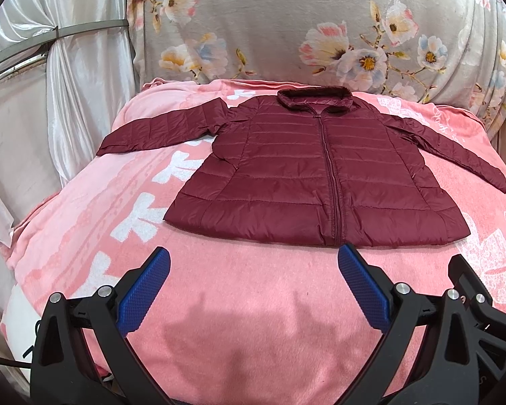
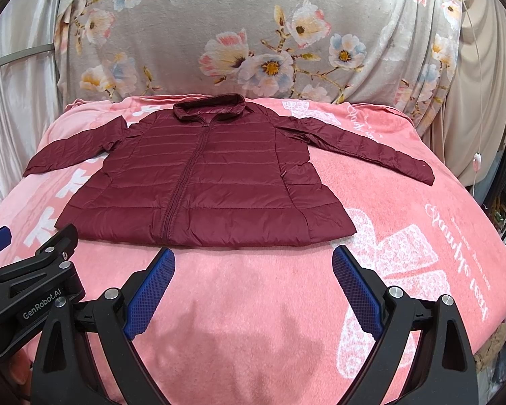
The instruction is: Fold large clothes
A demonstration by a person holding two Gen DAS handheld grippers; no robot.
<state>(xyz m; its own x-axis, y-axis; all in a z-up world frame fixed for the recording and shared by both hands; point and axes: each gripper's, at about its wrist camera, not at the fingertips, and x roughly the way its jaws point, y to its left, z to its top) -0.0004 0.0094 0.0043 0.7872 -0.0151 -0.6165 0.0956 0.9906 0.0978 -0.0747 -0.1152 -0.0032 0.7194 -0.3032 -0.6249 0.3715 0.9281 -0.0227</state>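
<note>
A dark red quilted jacket (image 1: pixel 307 172) lies flat, front up and zipped, on a pink blanket (image 1: pixel 239 303), collar at the far side, both sleeves spread out to the sides. It also shows in the right wrist view (image 2: pixel 205 182). My left gripper (image 1: pixel 253 260) is open and empty, hovering just short of the jacket's hem. My right gripper (image 2: pixel 254 260) is open and empty, also just short of the hem, to the right of the left one. The right gripper's body (image 1: pixel 472 287) shows at the left view's right edge; the left gripper's body (image 2: pixel 33 270) shows at the right view's left edge.
The pink blanket (image 2: pixel 404 236) with white print covers a raised bed-like surface. A grey floral cloth (image 1: pixel 320 27) hangs behind it. White satin curtains (image 1: pixel 67 84) stand at the left. A white cord with a switch (image 2: pixel 476 162) hangs at the right.
</note>
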